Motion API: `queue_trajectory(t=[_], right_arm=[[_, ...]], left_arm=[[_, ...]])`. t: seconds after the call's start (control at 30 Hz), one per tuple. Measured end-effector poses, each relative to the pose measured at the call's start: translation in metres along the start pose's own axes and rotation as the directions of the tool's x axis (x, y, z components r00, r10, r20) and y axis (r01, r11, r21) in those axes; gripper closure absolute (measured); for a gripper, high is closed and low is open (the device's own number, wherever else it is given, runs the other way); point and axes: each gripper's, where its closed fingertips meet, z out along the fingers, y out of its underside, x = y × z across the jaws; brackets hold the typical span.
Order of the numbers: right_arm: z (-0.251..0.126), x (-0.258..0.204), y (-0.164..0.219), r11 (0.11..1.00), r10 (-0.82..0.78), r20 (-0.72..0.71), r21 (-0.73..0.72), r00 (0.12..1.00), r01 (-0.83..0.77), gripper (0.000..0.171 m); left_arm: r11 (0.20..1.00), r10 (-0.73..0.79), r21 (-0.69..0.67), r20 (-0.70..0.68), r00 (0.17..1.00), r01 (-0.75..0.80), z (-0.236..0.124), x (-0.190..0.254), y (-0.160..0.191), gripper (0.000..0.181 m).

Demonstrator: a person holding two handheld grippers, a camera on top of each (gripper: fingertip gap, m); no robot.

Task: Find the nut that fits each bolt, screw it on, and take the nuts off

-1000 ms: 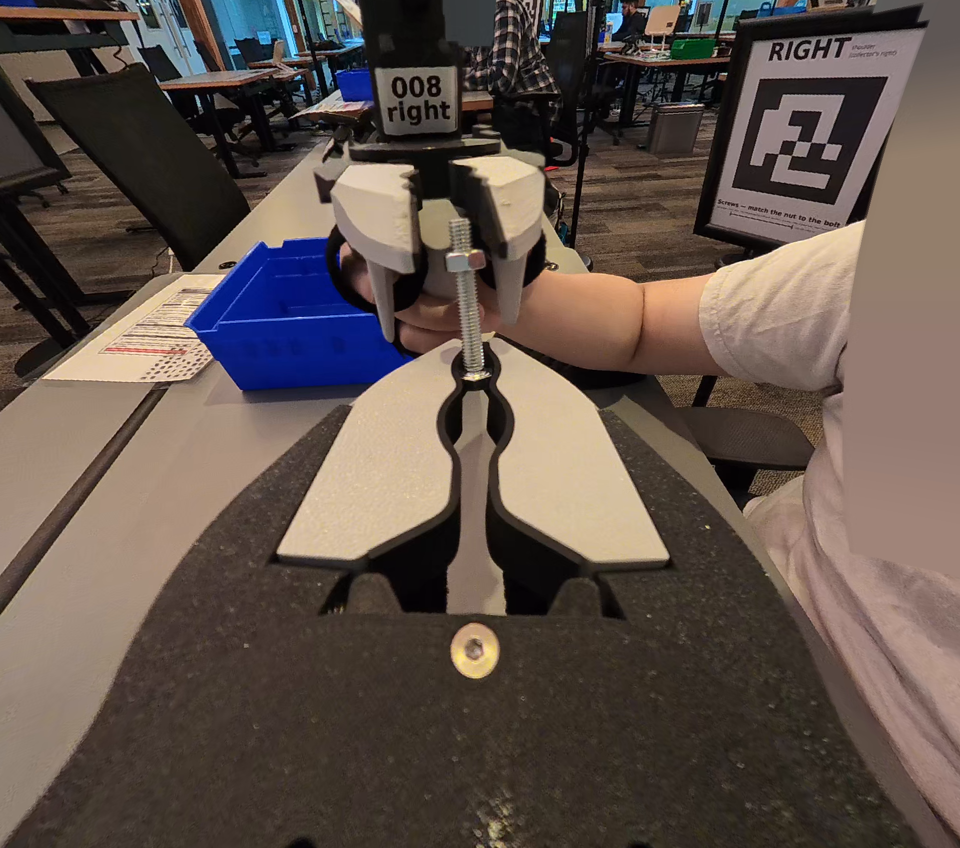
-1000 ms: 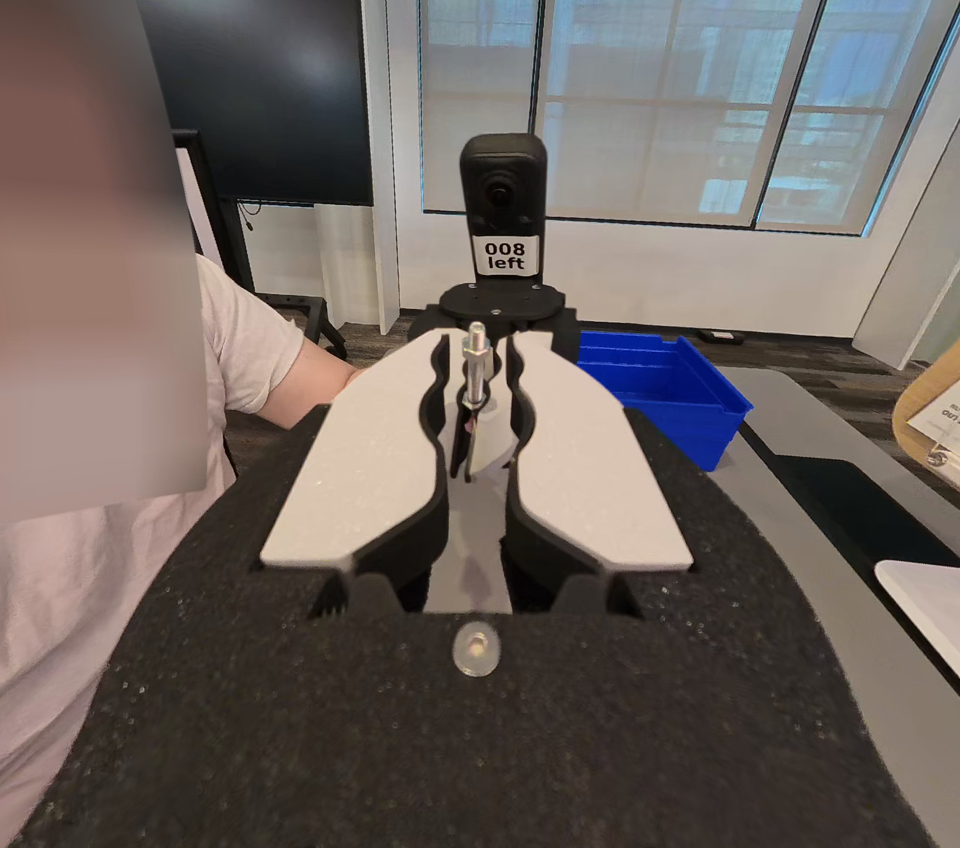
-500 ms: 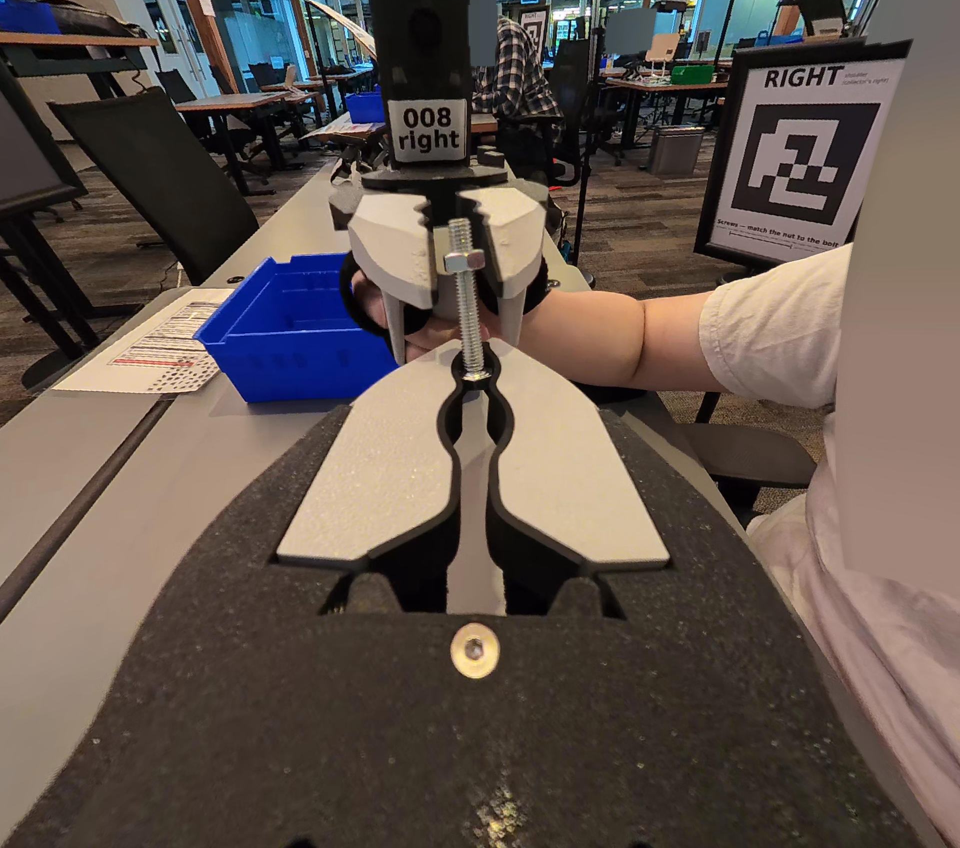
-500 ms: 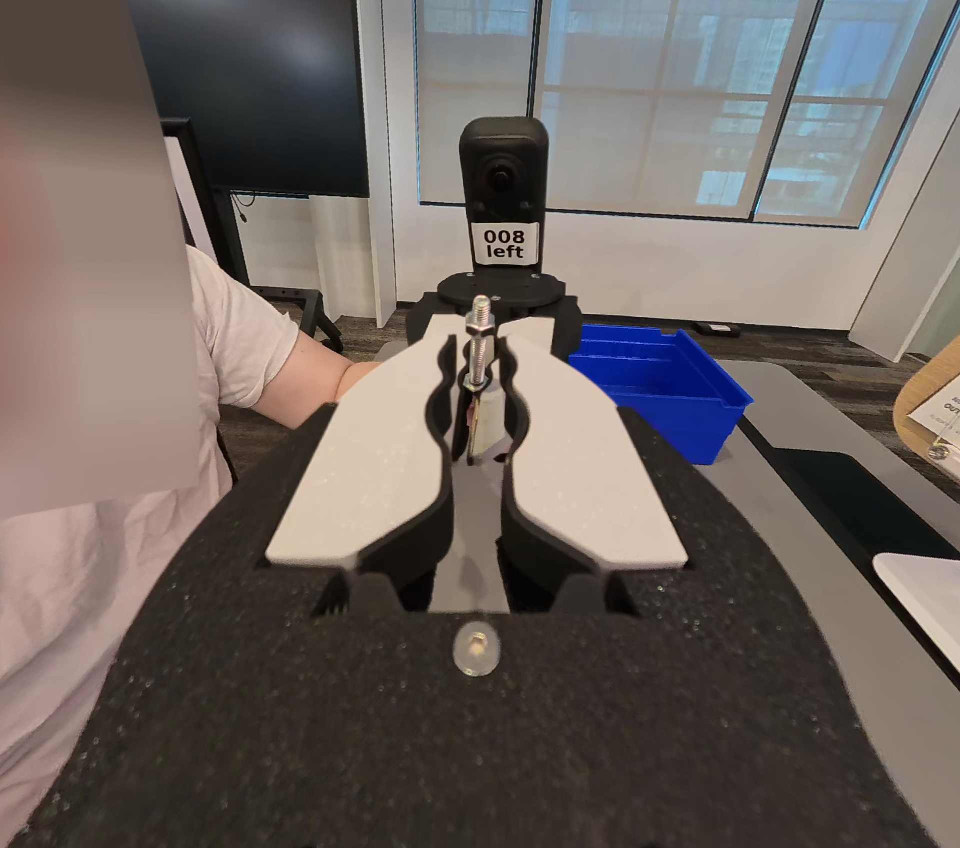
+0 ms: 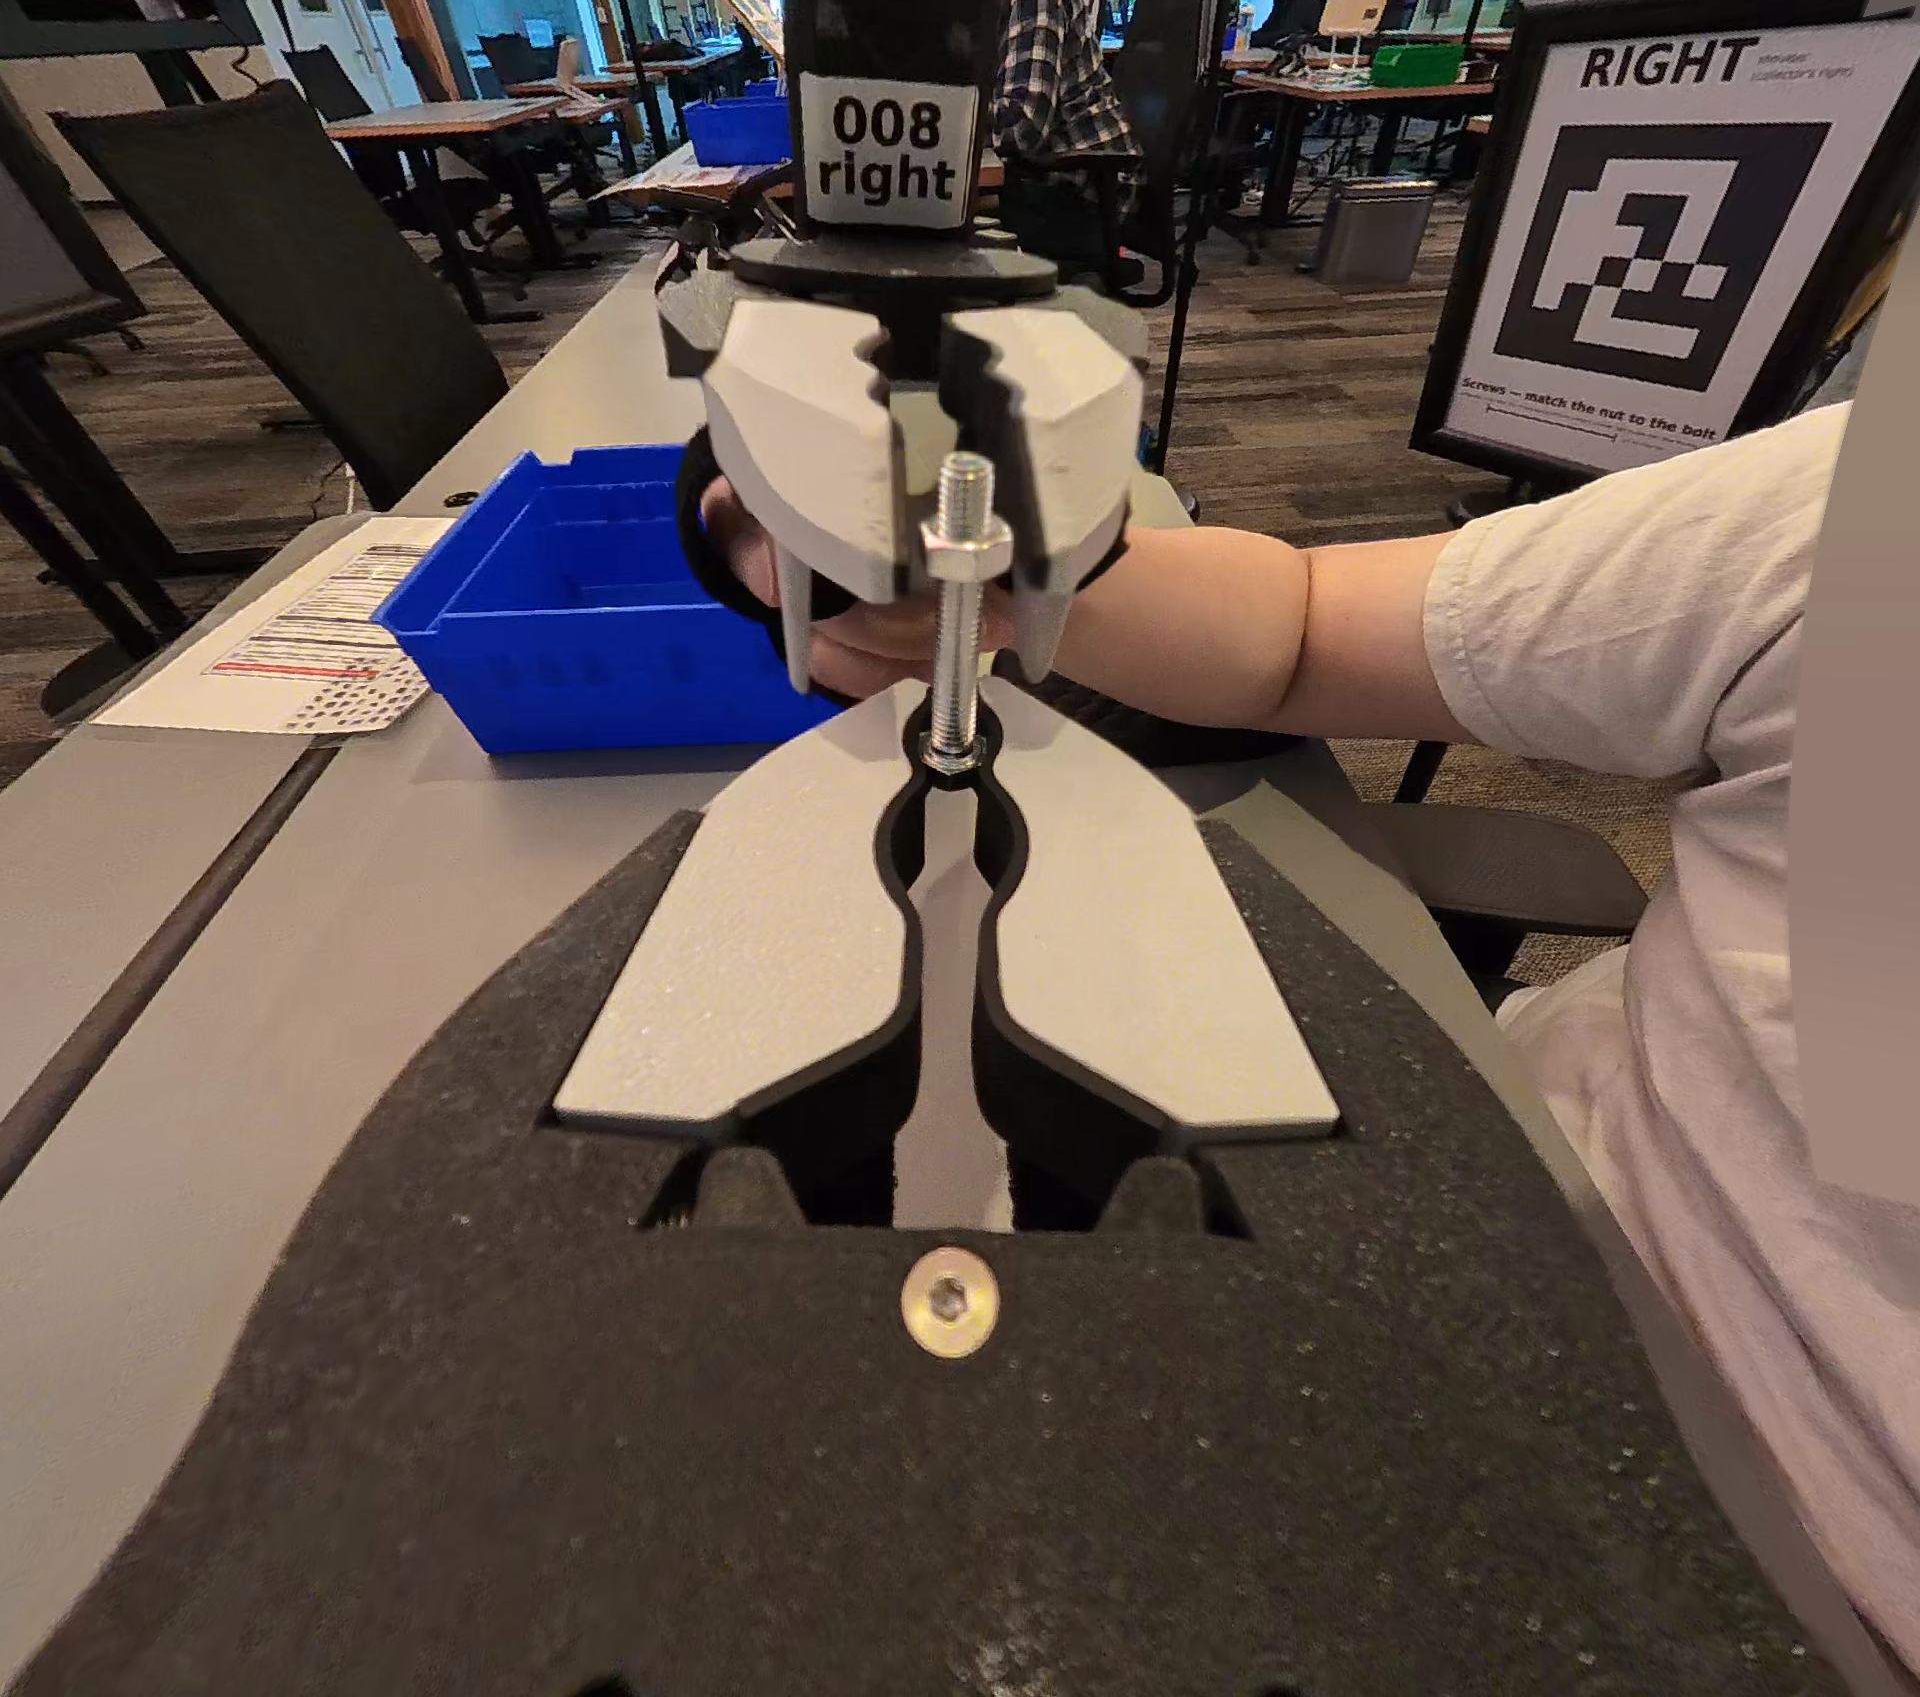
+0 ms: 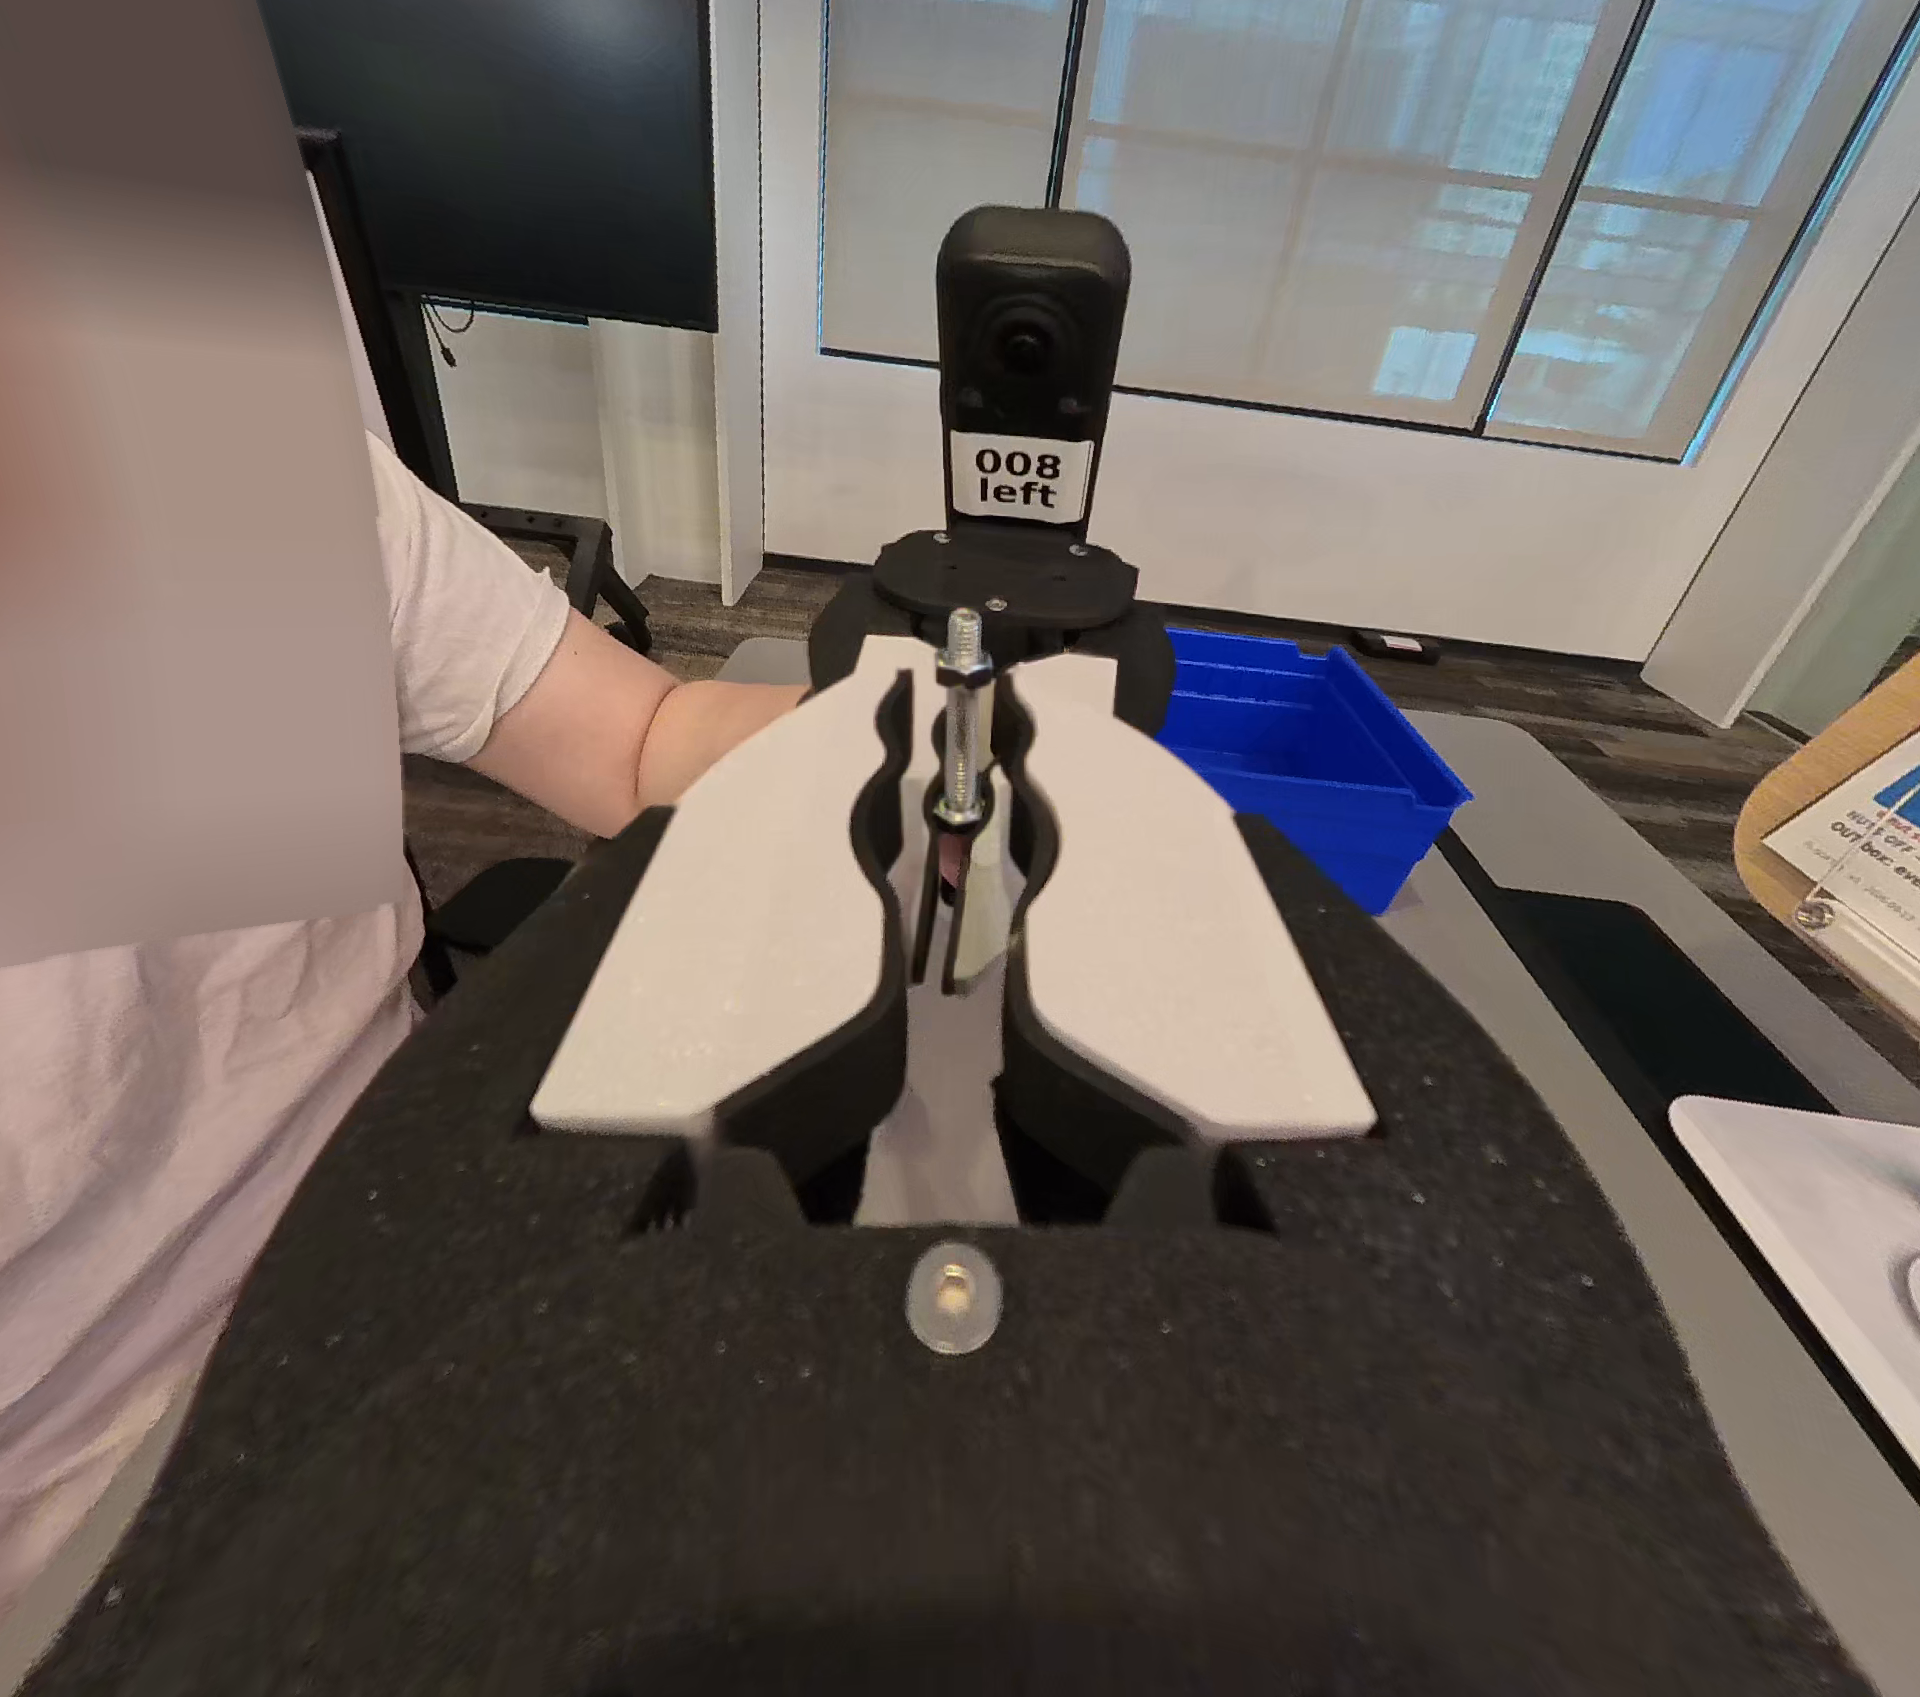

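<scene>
The left gripper (image 5: pixel 951 759) is clamped on the bolt's (image 5: pixel 958 650) head end. The right gripper (image 6: pixel 961 691), jaws slightly parted, straddles the hex nut (image 5: pixel 966 548), which sits near the threaded tip, so unscrewing looks nearly finished.

Bright, sharp, wide-angle edge distortion

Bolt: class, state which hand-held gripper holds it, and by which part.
The left hand-held gripper is shut on the bolt at its head end. The right hand-held gripper stands open around the nut, not holding.
</scene>
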Motion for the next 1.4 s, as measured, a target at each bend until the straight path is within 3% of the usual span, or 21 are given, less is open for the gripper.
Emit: queue_trajectory(t=[0.3, 0.5, 0.63, 0.87, 1.13, 1.4], right_arm=[[-0.01, 0.012, -0.002, 0.999, 0.035, -0.033, 0.025, 0.999, -0.034, 0.158], [-0.008, -0.003, -0.009, 0.997, 0.055, 0.06, 0.057, 0.997, -0.059, 0.154], [-0.001, 0.0, 0.0, 1.0, 0.023, 0.019, 0.003, 1.0, -0.023, 0.153], [-0.016, 0.013, -0.007, 0.993, 0.092, 0.014, 0.069, 0.996, -0.092, 0.157], [-0.002, -0.003, 0.0, 1.0, -0.012, 0.027, 0.0, 1.0, 0.012, 0.155], [-0.019, 0.008, -0.013, 0.991, 0.084, 0.051, 0.103, 0.995, -0.089, 0.158]], left_arm=[[1.0, 0.003, -0.003, -0.015, 1.0, -0.003, 0.001, 0.003, 0.0, 0.178], [1.0, -0.003, -0.013, -0.02, 1.0, 0.003, 0.002, 0.003, 0.003, 0.178], [1.0, -0.002, -0.018, -0.032, 0.999, 0.002, 0.004, 0.006, 0.003, 0.178], [1.0, 0.0, -0.01, -0.031, 1.0, -0.001, 0.003, 0.006, 0.001, 0.178], [1.0, 0.003, -0.021, -0.04, 0.999, -0.004, 0.005, 0.008, 0.003, 0.178], [1.0, 0.003, -0.013, -0.031, 1.0, -0.003, 0.002, 0.006, 0.001, 0.178]])
